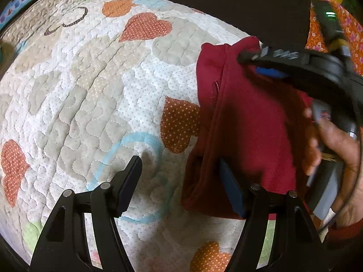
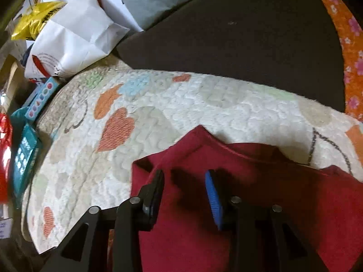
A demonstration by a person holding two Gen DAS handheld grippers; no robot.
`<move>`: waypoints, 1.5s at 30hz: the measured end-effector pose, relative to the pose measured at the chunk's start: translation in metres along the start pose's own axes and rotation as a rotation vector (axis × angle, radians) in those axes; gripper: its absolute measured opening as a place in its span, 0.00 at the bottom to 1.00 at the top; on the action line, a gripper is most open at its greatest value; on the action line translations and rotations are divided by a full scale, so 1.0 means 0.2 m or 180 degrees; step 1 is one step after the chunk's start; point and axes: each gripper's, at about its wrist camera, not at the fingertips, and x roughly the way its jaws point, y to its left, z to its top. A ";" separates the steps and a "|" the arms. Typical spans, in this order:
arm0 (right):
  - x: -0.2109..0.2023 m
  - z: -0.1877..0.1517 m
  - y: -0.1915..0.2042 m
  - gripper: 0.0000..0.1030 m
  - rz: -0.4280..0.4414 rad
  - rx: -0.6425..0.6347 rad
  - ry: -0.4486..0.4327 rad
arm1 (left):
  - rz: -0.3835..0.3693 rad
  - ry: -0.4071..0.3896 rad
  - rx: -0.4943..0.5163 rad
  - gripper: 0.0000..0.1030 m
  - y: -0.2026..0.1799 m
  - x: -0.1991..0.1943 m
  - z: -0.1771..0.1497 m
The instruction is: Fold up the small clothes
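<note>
Your red garment lies folded on the heart-print quilt, toward its right side. Your left gripper stands wide open, its right finger against the cloth's near edge. Your right gripper hovers over the garment, jaws apart, holding nothing. A white paper bag sits beyond the quilt; its contents are hidden. Motion blur smears your right hand in the left wrist view.

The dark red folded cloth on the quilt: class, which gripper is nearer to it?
Right. The right gripper hovers directly over the dark red folded cloth, fingers open. The left gripper sits at its left edge, mostly over the heart-patterned quilt.
</note>
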 end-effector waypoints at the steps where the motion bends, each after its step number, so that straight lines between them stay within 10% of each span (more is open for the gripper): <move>1: 0.05 0.00 0.00 0.40 0.0005 0.0020 0.0129 | -0.0005 -0.0002 -0.0007 0.68 0.00 0.00 0.00; 8: -0.02 0.01 0.06 0.48 0.0220 -0.0087 0.0147 | -0.0025 0.0007 -0.0033 0.68 0.01 -0.01 -0.01; 20: 0.23 -0.04 0.37 0.78 -0.0317 -0.0884 0.0427 | -0.0069 0.0070 -0.0140 0.68 0.03 -0.01 -0.03; 24: 0.15 -0.07 0.30 0.52 -0.0197 -0.0833 0.0163 | -0.0064 0.0052 -0.0130 0.68 0.02 -0.03 -0.02; 26: 0.05 -0.07 0.23 0.22 0.0128 -0.0638 0.0081 | -0.0059 0.0031 -0.0116 0.68 0.00 -0.04 -0.02; 33: -0.24 -0.10 0.05 0.19 0.0734 -0.0187 -0.0260 | -0.0137 0.0059 -0.0014 0.68 -0.11 -0.07 -0.03; 45: -0.87 -0.18 -0.39 0.16 0.0646 -0.0101 -0.0884 | -0.1413 -0.0280 0.0918 0.54 -0.75 -0.48 -0.16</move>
